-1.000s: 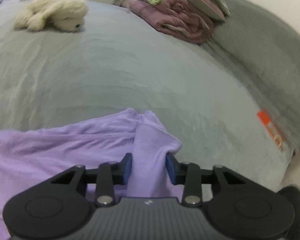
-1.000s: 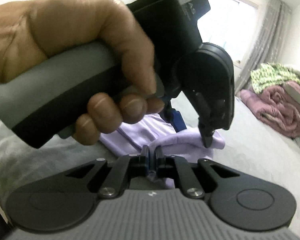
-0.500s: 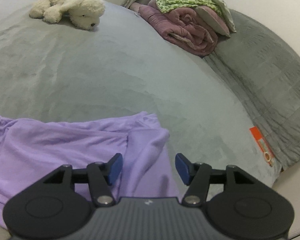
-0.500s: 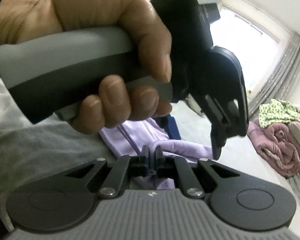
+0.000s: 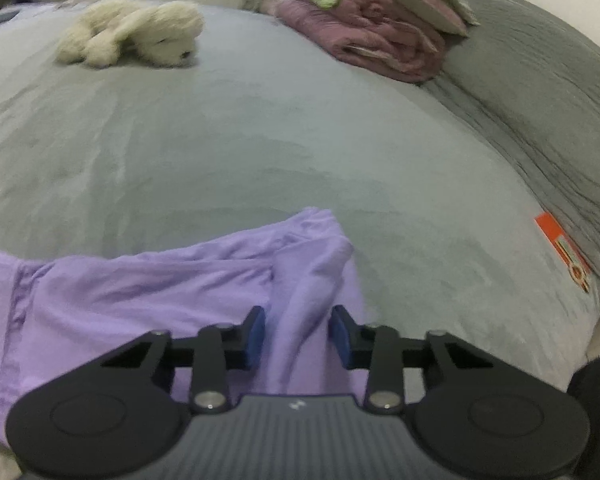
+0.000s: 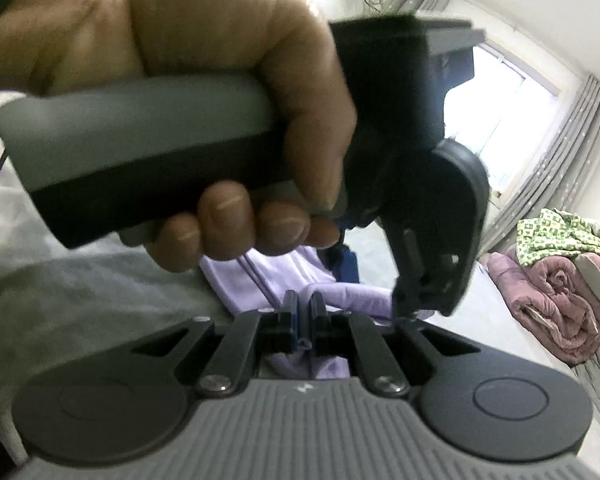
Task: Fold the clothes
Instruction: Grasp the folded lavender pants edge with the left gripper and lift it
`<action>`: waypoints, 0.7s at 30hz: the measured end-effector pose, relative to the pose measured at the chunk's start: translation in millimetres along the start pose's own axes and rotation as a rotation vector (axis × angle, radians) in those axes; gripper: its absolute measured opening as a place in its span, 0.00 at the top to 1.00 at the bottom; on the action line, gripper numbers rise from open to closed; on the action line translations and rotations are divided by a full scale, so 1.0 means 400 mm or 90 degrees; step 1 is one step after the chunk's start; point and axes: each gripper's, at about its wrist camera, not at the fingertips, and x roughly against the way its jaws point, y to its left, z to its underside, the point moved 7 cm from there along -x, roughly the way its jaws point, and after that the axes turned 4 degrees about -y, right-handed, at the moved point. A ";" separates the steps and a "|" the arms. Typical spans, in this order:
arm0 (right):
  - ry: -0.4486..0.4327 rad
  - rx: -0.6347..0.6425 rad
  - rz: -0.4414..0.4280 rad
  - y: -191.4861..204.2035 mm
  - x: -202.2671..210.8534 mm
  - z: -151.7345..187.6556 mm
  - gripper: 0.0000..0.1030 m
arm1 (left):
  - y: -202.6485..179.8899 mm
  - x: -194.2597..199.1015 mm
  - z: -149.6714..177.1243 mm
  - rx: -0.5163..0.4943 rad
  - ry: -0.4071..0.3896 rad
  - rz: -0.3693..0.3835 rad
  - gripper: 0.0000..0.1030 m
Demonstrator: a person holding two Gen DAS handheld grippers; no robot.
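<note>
Left tool [image 5: 297, 334] narrowed around lilac garment [image 5: 140, 300] fold, still spread; right tool [image 6: 303, 322] pinching garment

A garment [image 5: 148, 300] lies on the near edge of the bed [image 5: 260, 140], its raised fold between the parted fingers of the left tongs [image 5: 296, 334]. A plush toy [image 5: 132, 36] lies far left on the bed, rolled bedding [image 5: 384, 36] far right. The right tongs [image 6: 303, 316] pinch the garment beside the left tongs.
</note>
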 end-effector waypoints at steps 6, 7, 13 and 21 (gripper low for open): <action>-0.002 -0.017 -0.004 -0.019 -0.021 -0.034 0.92 | 0.063 0.007 -0.005 0.096 -0.008 -0.004 0.83; 0.000 -0.025 -0.002 -0.026 -0.024 -0.039 0.92 | 0.071 0.010 -0.007 0.108 -0.012 -0.007 0.86; -0.001 -0.080 0.014 -0.081 -0.013 -0.048 0.92 | 0.095 0.034 -0.022 0.164 -0.049 -0.004 0.87; 0.017 -0.141 0.026 -0.050 0.034 0.004 0.93 | 0.103 0.014 -0.010 0.181 -0.017 0.020 0.72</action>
